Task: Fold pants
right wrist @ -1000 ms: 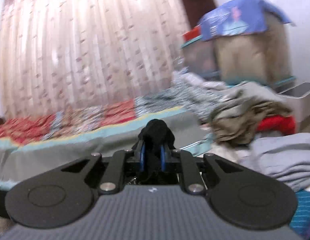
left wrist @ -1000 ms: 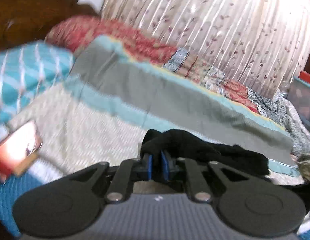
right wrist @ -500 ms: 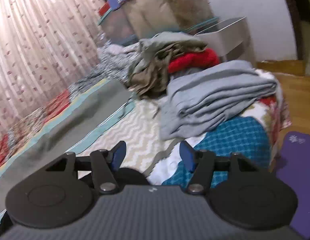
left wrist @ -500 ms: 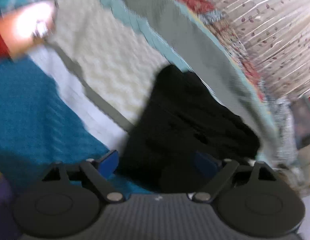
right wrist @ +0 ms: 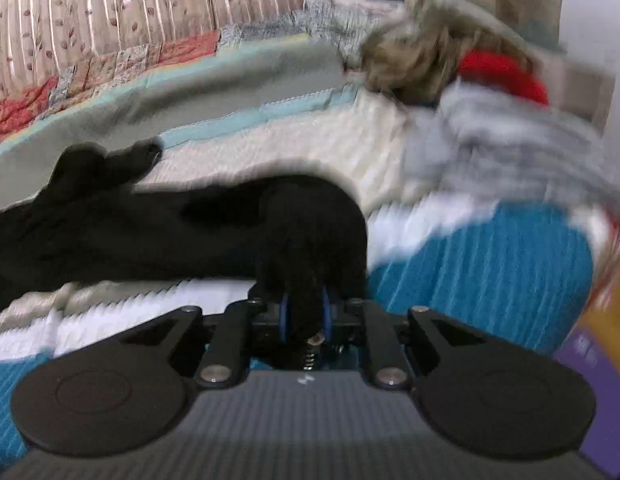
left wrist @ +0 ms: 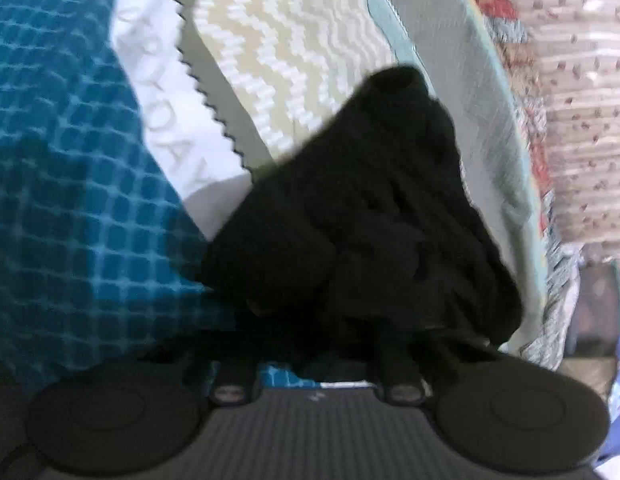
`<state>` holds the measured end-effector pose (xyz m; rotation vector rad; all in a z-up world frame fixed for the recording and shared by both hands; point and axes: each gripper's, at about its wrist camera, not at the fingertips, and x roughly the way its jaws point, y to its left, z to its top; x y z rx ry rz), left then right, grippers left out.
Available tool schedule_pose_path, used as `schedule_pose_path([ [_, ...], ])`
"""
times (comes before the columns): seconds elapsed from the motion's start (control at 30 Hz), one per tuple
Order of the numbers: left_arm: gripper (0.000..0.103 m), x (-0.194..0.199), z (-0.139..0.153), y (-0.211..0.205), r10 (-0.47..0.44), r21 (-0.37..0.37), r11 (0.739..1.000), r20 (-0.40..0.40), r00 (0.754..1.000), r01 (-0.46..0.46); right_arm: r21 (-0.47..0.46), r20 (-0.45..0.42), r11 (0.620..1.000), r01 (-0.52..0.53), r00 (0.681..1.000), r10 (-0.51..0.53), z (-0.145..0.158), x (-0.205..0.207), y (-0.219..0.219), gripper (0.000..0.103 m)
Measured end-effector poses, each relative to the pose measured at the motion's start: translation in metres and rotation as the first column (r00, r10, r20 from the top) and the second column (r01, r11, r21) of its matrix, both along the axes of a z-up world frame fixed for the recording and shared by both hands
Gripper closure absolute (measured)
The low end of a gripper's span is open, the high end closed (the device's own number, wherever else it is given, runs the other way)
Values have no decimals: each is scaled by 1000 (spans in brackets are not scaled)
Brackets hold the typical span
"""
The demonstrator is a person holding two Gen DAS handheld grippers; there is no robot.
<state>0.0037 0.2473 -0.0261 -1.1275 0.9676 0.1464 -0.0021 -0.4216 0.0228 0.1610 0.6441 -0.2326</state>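
The black pants (left wrist: 370,208) lie bunched on the bed's quilt and reach down over the front of my left gripper (left wrist: 318,356). Its fingertips are hidden under the dark cloth, so its state does not show. In the right wrist view the pants (right wrist: 150,224) stretch to the left across the quilt. My right gripper (right wrist: 304,316) is shut on a fold of the black cloth, with the blue pads (right wrist: 285,316) pressed against it.
The bed carries a teal checked cover (left wrist: 70,184), a cream zigzag quilt (left wrist: 294,40) and a grey blanket (right wrist: 238,84). A pile of grey, olive and red clothes (right wrist: 490,120) lies at the right. A patterned curtain (right wrist: 110,12) hangs behind.
Both grippers opened half a second ago and dropped toward the pants. The right one has now shut on the black cloth; the left has moved in under the pants.
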Motion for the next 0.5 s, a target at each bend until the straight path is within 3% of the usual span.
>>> schedule_pose_path([
  [0.1, 95, -12, 14, 8, 6, 59, 998, 51, 999, -9, -170, 132, 980, 101, 988, -79, 44, 21, -33, 80],
  [0.17, 95, -15, 16, 12, 6, 50, 999, 55, 998, -8, -277, 207, 943, 182, 970, -126, 68, 48, -62, 61],
  [0.2, 95, -16, 16, 12, 11, 35, 999, 54, 998, -13, -311, 220, 925, 220, 963, -155, 73, 61, -74, 35],
  [0.27, 93, -19, 15, 10, 12, 40, 999, 47, 999, -13, -322, 228, 878, 355, 929, -292, 81, 78, -99, 30],
  [0.3, 93, -19, 16, 8, 7, 58, 998, 41, 999, -9, -271, 231, 883, 384, 916, -327, 83, 77, -109, 30],
  [0.33, 91, -22, 15, 8, 5, 70, 998, 33, 999, -7, -146, 245, 914, 378, 909, -337, 83, 66, -121, 30],
  [0.4, 70, -25, 10, 10, 6, 65, 998, 8, 1000, -7, 66, 256, 937, 342, 902, -347, 68, 40, -133, 30],
  [0.43, 48, -27, 7, 12, 25, 72, 997, -12, 1000, -24, 121, 243, 937, 327, 906, -347, 61, 33, -136, 30],
  [0.5, 45, -28, 6, 17, 48, 65, 997, -11, 999, -48, 264, 193, 925, 274, 924, -329, 35, 16, -135, 30],
])
